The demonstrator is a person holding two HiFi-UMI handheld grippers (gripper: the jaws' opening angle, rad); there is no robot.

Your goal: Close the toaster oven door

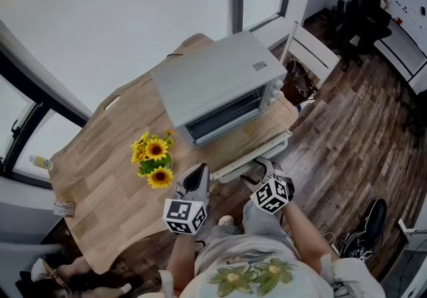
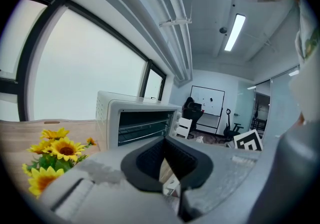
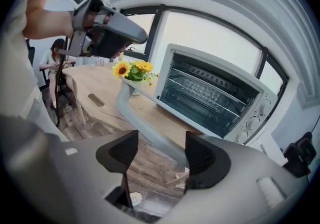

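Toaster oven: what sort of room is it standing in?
Probably an office or lab room, not a home kitchen: a whiteboard on the far wall, a strip light overhead, and the toaster oven sitting on a wooden table by large windows.

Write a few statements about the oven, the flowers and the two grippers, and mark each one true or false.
1. The door of the silver box-shaped toaster oven hangs open. True.
2. The bunch of yellow sunflowers stands on the floor. False: it stands on the light wooden table, beside the oven.
3. The left gripper has its jaws together with nothing between them. True.
4. The right gripper is clamped on the grey bar handle of the door. False: its jaws stand apart, and the handle shows between them with neither pad pressing on it.
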